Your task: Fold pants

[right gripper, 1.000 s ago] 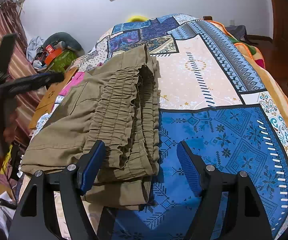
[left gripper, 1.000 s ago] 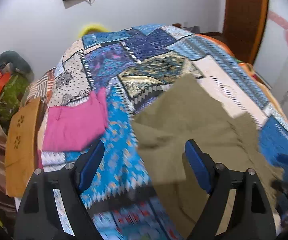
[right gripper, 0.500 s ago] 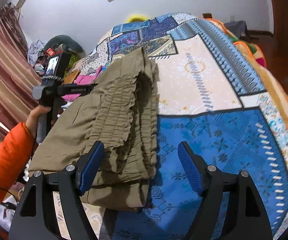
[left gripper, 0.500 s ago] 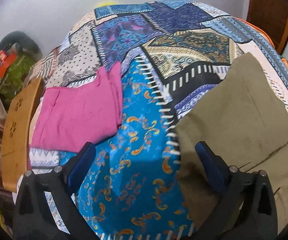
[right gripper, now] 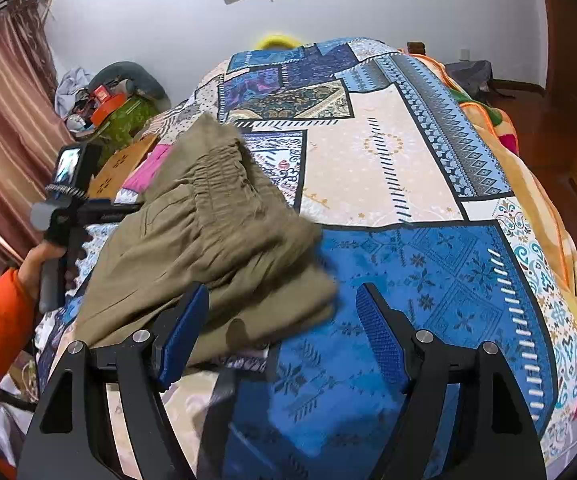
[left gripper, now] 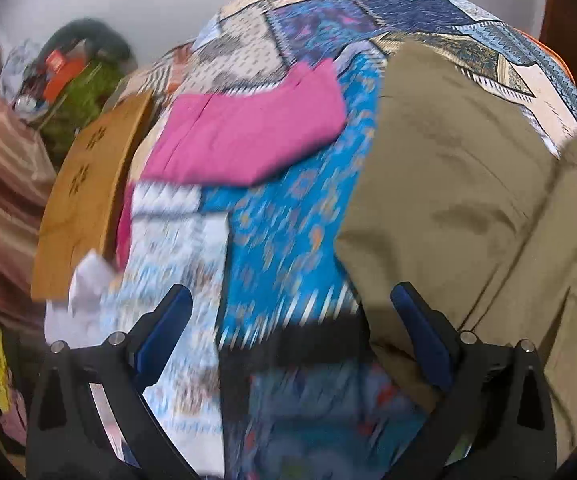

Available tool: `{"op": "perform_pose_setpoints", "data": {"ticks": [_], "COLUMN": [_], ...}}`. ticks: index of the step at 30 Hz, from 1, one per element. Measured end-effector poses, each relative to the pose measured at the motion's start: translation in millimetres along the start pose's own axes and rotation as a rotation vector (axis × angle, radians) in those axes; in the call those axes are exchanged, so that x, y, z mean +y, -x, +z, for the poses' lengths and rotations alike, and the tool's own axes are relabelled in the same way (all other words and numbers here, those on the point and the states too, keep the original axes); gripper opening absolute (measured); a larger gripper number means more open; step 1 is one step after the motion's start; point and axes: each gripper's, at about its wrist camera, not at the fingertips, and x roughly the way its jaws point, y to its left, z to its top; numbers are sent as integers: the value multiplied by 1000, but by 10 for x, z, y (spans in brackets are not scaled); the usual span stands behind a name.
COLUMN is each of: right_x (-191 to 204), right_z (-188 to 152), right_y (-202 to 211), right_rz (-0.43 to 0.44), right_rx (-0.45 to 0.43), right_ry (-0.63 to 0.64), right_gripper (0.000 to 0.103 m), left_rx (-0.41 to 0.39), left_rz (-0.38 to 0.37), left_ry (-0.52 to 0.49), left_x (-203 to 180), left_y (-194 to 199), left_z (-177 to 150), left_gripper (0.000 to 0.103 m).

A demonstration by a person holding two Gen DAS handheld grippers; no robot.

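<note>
A bed carries everything, spread with a patchwork cover of blue, cream and purple panels. Folded khaki pants lie directly on the cover, the gathered waistband turned toward the far wall. Just left of the pants, with a strip of bright blue panel between them, lies a folded pink garment (flat, near the bed's left edge). An orange blanket shows along the edge well right of the pants.
</note>
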Motion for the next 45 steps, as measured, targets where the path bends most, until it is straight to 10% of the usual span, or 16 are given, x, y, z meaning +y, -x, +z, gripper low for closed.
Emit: {"op": "perform_pose_setpoints", "data": {"ticks": [12,20,27,45], "right_x": [363,337,53,194], "right_z": [-181,-188,-31,591], "right_y": [-55,-342,-426,-557], "right_rz": [71,-35,-62,-65], "right_rx": [22,26,64,31], "right_ry": [58,149,107,224], "right_gripper": [73,43,41,44], "left_rx": [7,-46,-66,-73], "left_rz": [-115,-140,-130,-182], "left_ry": [5,-35,-44,-9], "left_x": [18,65,181,213], "left_y": [546,616,574,211], "left_z": [-694,-742,-874,-135], "left_gripper": [84,83,83,82]}}
